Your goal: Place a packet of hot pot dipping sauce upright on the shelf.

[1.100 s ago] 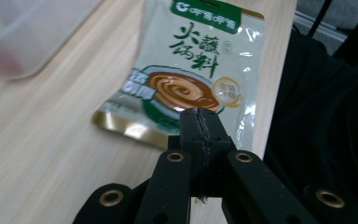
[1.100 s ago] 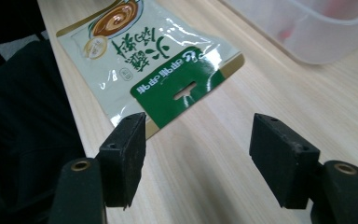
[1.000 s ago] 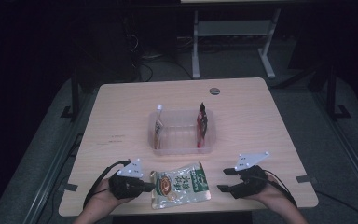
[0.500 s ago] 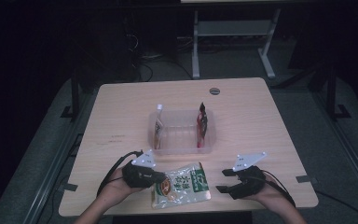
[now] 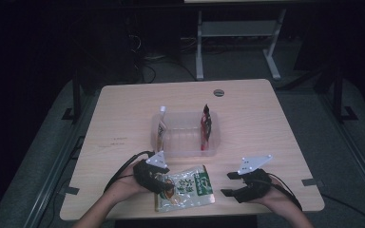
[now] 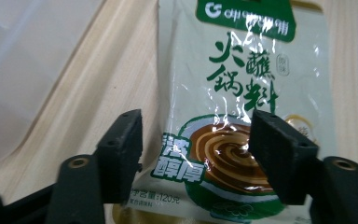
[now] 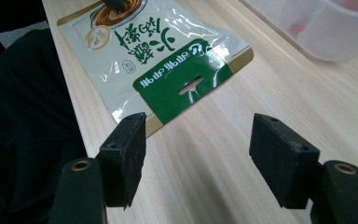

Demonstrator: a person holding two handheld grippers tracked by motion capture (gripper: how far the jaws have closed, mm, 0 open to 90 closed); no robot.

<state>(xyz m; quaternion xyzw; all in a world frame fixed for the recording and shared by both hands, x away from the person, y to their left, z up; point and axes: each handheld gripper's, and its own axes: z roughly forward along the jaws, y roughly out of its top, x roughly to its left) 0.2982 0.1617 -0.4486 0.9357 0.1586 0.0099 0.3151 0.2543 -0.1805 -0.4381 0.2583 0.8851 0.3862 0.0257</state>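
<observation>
Already, two sachets are seen standing inside the clear plastic bin at the middle of the wooden table, so part of the packing is judged done. Left to be loaded is the green-and-white hotpot sauce pouch, lying flat near the table's front edge. The left gripper has just been opening, its jaws spread over the pouch's end without apparently pressing it, while the right gripper is held open beside it.

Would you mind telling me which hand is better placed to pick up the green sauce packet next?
Left, probably. The left tongs have just been opening and straddle the sauce packet, pads not pressing. The right tongs stand open over bare table beside it.
</observation>
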